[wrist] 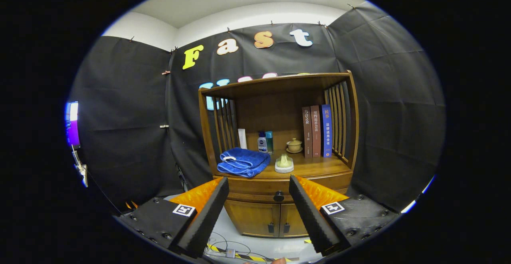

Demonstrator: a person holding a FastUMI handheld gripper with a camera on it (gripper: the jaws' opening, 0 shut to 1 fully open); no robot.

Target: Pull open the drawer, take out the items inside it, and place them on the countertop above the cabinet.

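Note:
A wooden cabinet [279, 144] stands ahead of me against the black cloth wall. Its drawer [261, 190] is closed, with a dark round knob [278, 196] at the middle of its front. The knob sits between my two fingers, some way beyond their tips. My gripper [258, 184] is open and holds nothing. On the countertop [315, 167] above the drawer lie a folded blue towel [244, 161] and a small pale dish [284, 163]. What is inside the drawer is hidden.
At the back of the countertop stand small bottles [265, 141], a lidded cup on a saucer [294, 145] and three upright books [317, 131]. Two closed doors [268, 218] sit below the drawer. Cables and striped tape [235, 253] lie on the floor in front.

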